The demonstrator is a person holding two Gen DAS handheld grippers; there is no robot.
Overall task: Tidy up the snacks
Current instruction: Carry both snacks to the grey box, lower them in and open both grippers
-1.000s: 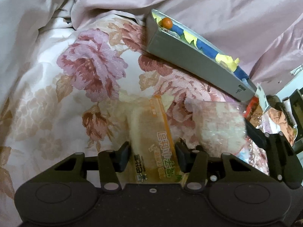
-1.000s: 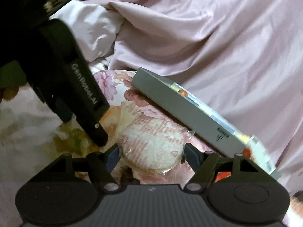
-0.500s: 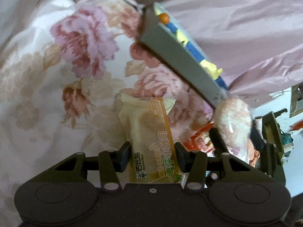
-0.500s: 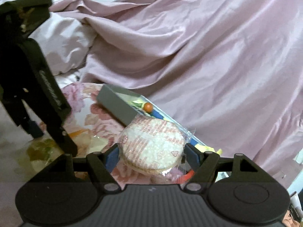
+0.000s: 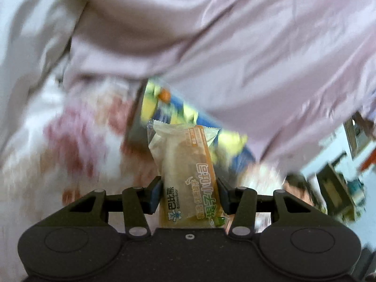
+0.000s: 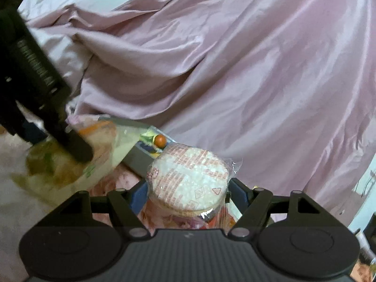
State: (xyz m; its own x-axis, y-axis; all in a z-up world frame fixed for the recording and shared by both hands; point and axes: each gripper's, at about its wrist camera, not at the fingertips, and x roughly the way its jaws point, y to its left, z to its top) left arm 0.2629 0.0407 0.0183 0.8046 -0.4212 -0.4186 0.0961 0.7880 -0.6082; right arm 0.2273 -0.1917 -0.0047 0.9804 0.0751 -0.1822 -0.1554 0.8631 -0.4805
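Carrying two snacks at once, you look to be mid-transfer: both are up off the bed, and the likely next move is to bring them over the grey box and let go there, one at a time so neither lands on the other.

Your left hand-held gripper [image 5: 189,189] is closed to a narrow gap on the orange bread packet [image 5: 185,176], its pads pressing the wrapper's two long sides near the lower end; the packet stands up between the fingers and its crimped top leans away from you. Your right hand-held gripper [image 6: 186,192] stands wider, clamped across the round rice cracker [image 6: 188,175] in its clear wrap, which sits flat between the pads.

Just beyond both snacks lies the grey box [image 6: 137,157], its open top showing blue and yellow contents and a small orange ball [image 6: 160,140]. It rests on the floral bedsheet [image 5: 77,141], with the pink satin quilt [image 6: 235,58] heaped behind it.
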